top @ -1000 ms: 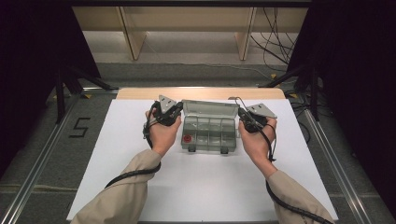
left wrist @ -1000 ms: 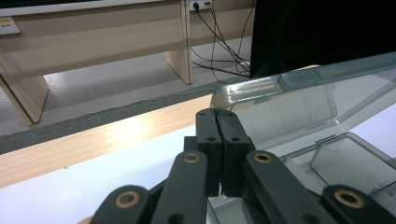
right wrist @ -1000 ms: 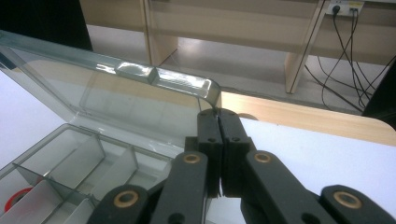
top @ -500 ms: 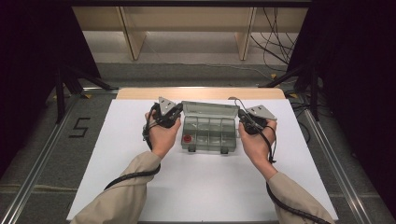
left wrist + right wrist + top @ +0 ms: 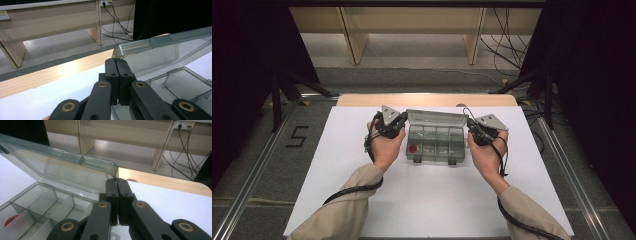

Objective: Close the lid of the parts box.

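Observation:
A clear plastic compartment box (image 5: 435,145) stands on the white table, its lid (image 5: 437,117) tilted up and back. A small red item (image 5: 413,148) lies in its front left cell, also seen as the red item (image 5: 11,218). My left gripper (image 5: 404,119) is at the box's back left corner, jaws shut, with the left gripper's tips (image 5: 116,60) just short of the lid (image 5: 150,51). My right gripper (image 5: 470,123) is at the back right corner, shut; the right gripper's tips (image 5: 116,180) meet the corner of the lid (image 5: 62,167). I see nothing between either pair of jaws.
The white table top (image 5: 437,200) is bare in front of the box. A wooden strip (image 5: 427,99) runs along its far edge. Beyond it are bench legs (image 5: 354,45) and cables (image 5: 507,35) on the floor. A "5" mark (image 5: 297,136) is on the floor at left.

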Tool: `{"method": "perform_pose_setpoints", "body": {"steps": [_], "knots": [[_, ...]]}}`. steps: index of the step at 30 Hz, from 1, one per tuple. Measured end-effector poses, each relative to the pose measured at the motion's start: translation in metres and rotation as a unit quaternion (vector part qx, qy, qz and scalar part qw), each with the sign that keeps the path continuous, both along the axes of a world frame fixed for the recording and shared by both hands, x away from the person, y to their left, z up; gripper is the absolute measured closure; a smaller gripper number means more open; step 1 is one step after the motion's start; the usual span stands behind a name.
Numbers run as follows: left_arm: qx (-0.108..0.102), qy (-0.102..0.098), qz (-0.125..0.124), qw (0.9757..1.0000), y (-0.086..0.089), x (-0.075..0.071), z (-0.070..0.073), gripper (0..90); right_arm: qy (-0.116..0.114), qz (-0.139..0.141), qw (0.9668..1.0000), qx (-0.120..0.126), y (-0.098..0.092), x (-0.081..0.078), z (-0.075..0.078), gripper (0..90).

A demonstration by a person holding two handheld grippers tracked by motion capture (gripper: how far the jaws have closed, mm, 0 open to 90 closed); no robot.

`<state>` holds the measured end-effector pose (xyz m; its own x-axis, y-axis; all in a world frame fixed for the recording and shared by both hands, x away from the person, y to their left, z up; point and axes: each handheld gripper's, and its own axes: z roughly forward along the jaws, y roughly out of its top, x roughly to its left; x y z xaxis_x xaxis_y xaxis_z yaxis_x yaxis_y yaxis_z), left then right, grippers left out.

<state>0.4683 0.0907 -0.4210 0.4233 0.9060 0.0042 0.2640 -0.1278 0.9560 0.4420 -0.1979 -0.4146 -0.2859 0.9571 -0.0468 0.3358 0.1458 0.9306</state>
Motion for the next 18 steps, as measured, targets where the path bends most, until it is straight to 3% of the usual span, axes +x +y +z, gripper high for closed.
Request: {"method": "perform_pose_setpoints", "body": {"steps": [18], "knots": [[0.001, -0.006, -0.002, 1.0000, 0.0007, -0.0056, -0.0045, 88.9, -0.005, 0.000, 1.0000, -0.006, 0.0006, -0.0048, -0.0031, 89.4]]}}
